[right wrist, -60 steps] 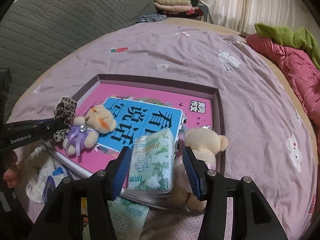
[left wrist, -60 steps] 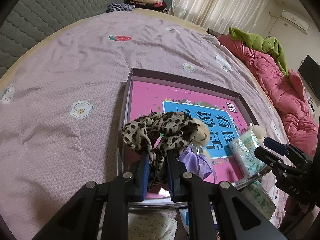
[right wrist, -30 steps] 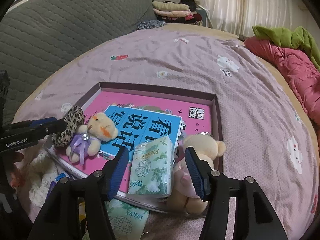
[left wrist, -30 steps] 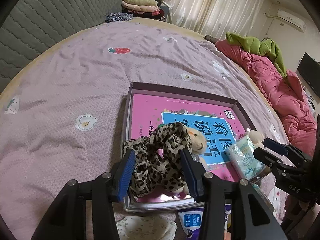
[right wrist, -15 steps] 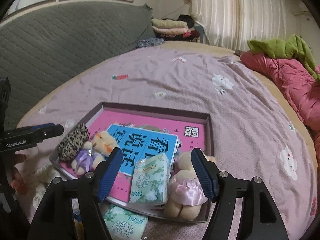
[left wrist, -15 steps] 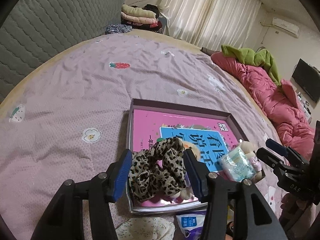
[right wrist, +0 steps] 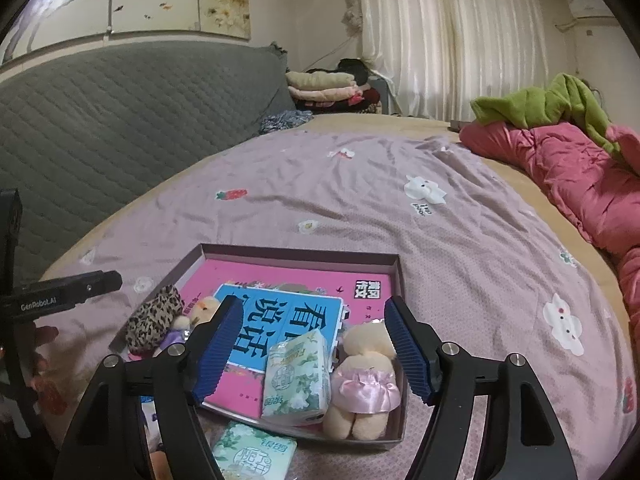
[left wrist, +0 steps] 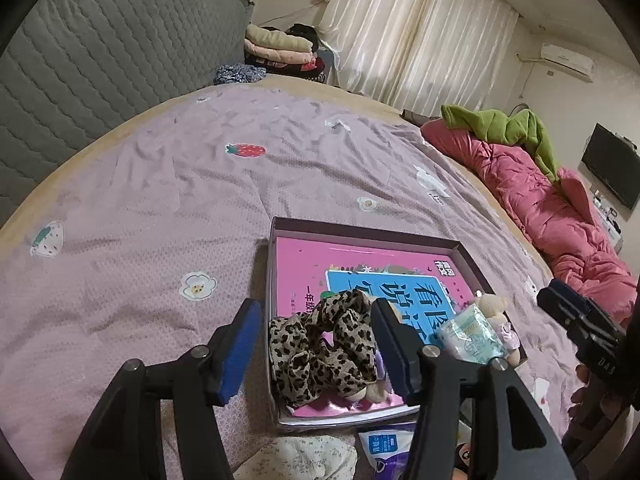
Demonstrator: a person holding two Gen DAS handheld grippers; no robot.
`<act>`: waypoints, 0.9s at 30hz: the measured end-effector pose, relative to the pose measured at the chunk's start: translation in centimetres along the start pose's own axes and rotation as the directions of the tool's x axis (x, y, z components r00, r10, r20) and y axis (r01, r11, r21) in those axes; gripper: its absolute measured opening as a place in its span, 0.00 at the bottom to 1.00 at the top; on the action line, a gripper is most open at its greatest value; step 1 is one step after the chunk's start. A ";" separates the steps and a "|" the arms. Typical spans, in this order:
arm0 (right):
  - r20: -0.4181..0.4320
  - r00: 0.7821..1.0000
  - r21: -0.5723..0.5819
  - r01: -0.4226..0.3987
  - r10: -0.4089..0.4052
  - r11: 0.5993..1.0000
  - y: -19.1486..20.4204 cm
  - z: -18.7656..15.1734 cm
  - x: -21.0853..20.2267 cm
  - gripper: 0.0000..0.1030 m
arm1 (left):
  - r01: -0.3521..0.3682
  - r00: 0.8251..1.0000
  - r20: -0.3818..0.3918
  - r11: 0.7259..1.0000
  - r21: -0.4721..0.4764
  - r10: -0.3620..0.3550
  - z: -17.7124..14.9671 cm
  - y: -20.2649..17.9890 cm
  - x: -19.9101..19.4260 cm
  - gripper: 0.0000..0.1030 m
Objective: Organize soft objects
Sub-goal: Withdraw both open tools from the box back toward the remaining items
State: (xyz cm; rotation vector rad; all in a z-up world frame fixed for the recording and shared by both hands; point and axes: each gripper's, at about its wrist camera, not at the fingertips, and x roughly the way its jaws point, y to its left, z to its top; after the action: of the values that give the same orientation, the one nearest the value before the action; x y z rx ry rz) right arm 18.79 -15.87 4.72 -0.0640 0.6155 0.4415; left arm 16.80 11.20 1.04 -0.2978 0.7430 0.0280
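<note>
A shallow box with a pink and blue book inside lies on the bed. In it lie a leopard-print scrunchie, a small bear with a purple bow, a green tissue pack and a bear in a pink dress. My left gripper is open, raised above the scrunchie. My right gripper is open, raised above the tissue pack and the pink-dress bear.
A second tissue pack lies on the bed in front of the box, with a floral cloth and a blue-white packet. A pink quilt with a green garment lies right. A grey headboard and folded clothes stand behind.
My left gripper opened, let go of the scrunchie in the box and drew back upward. My right gripper opened wider and rose away from the tissue pack.
</note>
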 end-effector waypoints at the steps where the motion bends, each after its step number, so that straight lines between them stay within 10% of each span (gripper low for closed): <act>1: 0.007 1.000 0.005 0.005 -0.005 1.000 -0.1 0.0 -0.2 0.72 | 0.000 1.000 0.001 1.000 0.004 0.000 -0.1 0.0 -0.1 0.57; 27: 0.053 0.998 0.115 0.036 -0.042 0.993 -0.8 -1.0 -2.8 0.73 | 0.001 1.000 0.027 1.000 -0.030 0.000 -1.3 1.0 -2.2 0.58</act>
State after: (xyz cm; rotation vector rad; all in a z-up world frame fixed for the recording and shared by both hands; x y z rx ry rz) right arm 16.58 -17.82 5.48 0.0450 0.5829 0.3686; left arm 14.18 11.99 1.39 -0.3253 0.7164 0.0424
